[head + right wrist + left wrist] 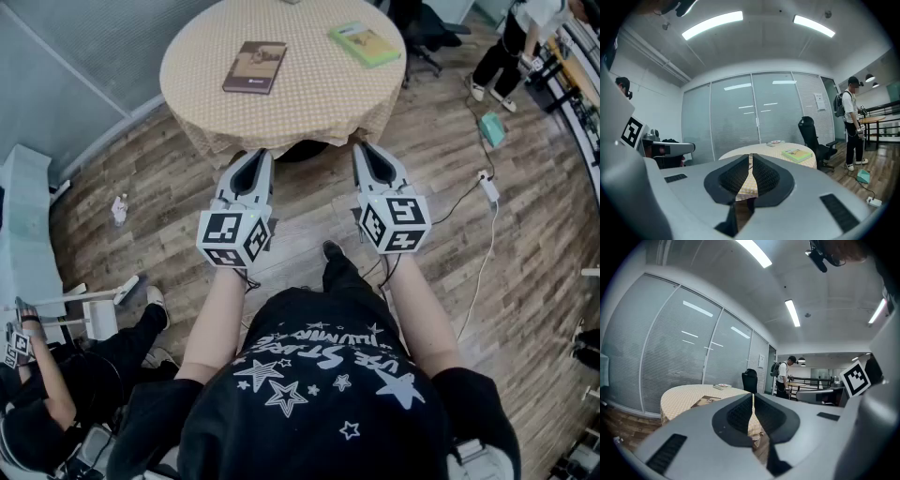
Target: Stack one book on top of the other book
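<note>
Two books on desk (309,94), upper frame: brown book (254,67) near-vertical, green book (365,43) diagonal. We hold left hand-held gripper (257,156) and right hand-held gripper (362,149) closed, empty.

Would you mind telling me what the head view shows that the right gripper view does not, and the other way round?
Only the head view shows the wearer's star-print shirt and bare forearms, seen from above. Only the right gripper view shows the ceiling lights and the glass wall at the back of the room. Both show the round table, the green book lying flat on it, and the right gripper, its jaws together with nothing between them.
</note>
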Motion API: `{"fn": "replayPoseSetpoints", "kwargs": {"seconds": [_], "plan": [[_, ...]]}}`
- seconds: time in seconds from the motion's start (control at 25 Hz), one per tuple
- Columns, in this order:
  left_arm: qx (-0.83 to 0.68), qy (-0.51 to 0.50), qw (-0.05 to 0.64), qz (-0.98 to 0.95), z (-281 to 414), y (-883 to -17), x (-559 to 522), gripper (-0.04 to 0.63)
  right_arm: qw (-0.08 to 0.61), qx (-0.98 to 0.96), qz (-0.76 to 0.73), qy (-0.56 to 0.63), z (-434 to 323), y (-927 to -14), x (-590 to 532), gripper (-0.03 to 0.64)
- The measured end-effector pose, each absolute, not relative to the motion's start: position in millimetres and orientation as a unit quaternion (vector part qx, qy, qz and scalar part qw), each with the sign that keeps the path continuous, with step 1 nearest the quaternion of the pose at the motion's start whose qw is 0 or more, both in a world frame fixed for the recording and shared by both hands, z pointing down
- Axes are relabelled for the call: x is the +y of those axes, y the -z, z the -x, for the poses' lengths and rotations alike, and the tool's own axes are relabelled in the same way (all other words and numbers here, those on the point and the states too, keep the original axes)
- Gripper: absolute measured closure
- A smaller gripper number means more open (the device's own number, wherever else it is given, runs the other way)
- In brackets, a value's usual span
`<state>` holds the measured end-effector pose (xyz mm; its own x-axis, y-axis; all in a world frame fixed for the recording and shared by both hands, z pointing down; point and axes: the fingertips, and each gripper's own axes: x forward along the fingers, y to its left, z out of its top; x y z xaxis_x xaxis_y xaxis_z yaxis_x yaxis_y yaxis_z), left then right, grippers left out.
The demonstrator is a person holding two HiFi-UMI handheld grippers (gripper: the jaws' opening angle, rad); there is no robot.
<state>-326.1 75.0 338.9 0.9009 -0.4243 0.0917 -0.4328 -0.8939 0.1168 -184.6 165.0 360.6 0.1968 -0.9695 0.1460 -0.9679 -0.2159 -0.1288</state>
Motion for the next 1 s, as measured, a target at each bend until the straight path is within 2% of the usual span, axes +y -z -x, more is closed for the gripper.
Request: {"fn": "replayPoseSetpoints", "kwargs": {"seconds": [0.76, 1.0], "plan": [[-0.222, -0.035, 0.069, -0.972, 318, -341, 68, 0.578, 0.005, 0.632, 0.768, 0.105, 181, -363, 154, 0.574], [-0.221, -0.044, 0.074, -0.971, 309, -351, 67, 0.578, 0.032, 0.655, 0.748, 0.099, 182, -361, 148, 0.574]]}}
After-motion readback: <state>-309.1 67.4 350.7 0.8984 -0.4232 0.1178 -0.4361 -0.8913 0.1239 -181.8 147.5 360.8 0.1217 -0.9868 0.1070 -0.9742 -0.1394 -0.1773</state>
